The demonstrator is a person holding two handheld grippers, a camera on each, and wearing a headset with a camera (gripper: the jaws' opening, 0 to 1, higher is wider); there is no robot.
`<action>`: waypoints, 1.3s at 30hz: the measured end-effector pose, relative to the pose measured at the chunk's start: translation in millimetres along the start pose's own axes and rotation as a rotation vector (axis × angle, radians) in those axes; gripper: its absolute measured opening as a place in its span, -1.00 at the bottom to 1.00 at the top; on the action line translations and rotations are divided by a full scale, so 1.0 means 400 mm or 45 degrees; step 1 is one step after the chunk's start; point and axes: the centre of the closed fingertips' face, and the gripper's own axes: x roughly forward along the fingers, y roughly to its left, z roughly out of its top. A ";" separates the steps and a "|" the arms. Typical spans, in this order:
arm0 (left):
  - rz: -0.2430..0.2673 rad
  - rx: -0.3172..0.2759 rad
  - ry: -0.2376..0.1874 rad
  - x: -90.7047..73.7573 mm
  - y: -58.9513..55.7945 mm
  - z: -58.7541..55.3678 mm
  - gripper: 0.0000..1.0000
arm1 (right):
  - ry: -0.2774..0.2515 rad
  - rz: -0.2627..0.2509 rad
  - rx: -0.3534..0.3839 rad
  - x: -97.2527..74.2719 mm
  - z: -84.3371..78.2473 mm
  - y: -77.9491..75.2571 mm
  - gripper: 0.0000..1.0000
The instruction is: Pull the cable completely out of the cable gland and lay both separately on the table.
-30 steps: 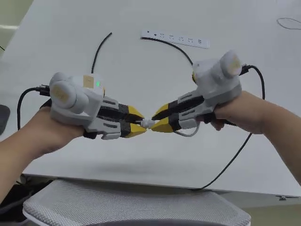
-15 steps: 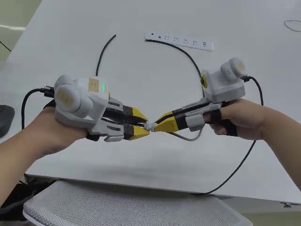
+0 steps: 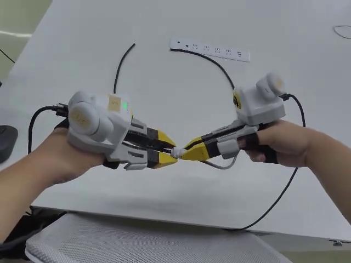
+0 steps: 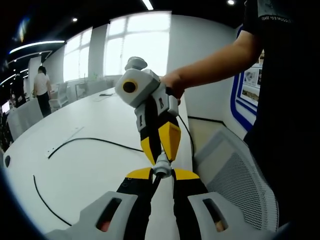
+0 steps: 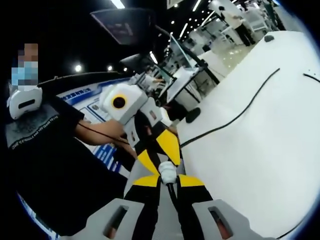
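Note:
The small white cable gland point(image 3: 176, 153) hangs in the air above the table's near edge, between two grippers that meet tip to tip. My left gripper point(image 3: 169, 152) comes in from the left and is shut on the gland point(image 4: 162, 166). From the right, my right gripper point(image 3: 186, 153) is shut on the grey cable point(image 3: 222, 165), which loops down and back under its jaws. In the right gripper view the gland point(image 5: 167, 172) sits just past my own yellow tips point(image 5: 168, 180), and the cable runs back between the jaws.
A white power strip point(image 3: 210, 49) lies at the far side of the white table point(image 3: 164, 93), with its black cord curving towards the right hand. A loose black cable point(image 3: 122, 63) lies far left. A mesh chair point(image 3: 137, 241) stands below the near edge.
The right gripper has tipped lower and swung a little away, so the cable's loop now shows beneath it. Both grippers remain tip to tip at the gland.

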 end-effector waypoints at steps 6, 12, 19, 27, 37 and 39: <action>-0.005 -0.035 0.000 -0.002 0.004 -0.003 -0.71 | 0.021 -0.052 -0.123 0.001 0.001 0.000 -0.86; -0.019 -0.095 0.000 -0.003 0.001 -0.008 -0.71 | 0.082 -0.133 -0.338 0.005 -0.005 -0.002 -0.87; -0.028 -0.154 -0.002 -0.007 0.000 -0.015 -0.71 | 0.153 -0.254 -0.552 0.015 -0.008 0.001 -0.87; -0.040 -0.215 -0.018 -0.014 0.003 -0.012 -0.71 | 0.204 -0.407 -0.809 0.014 -0.002 -0.008 -0.87; -0.063 -0.280 -0.043 -0.013 0.000 -0.011 -0.71 | 0.299 -0.612 -1.127 0.012 -0.005 -0.008 -0.86; -0.065 -0.292 -0.046 -0.014 0.001 -0.007 -0.70 | 0.299 -0.633 -1.142 0.013 -0.004 -0.007 -0.86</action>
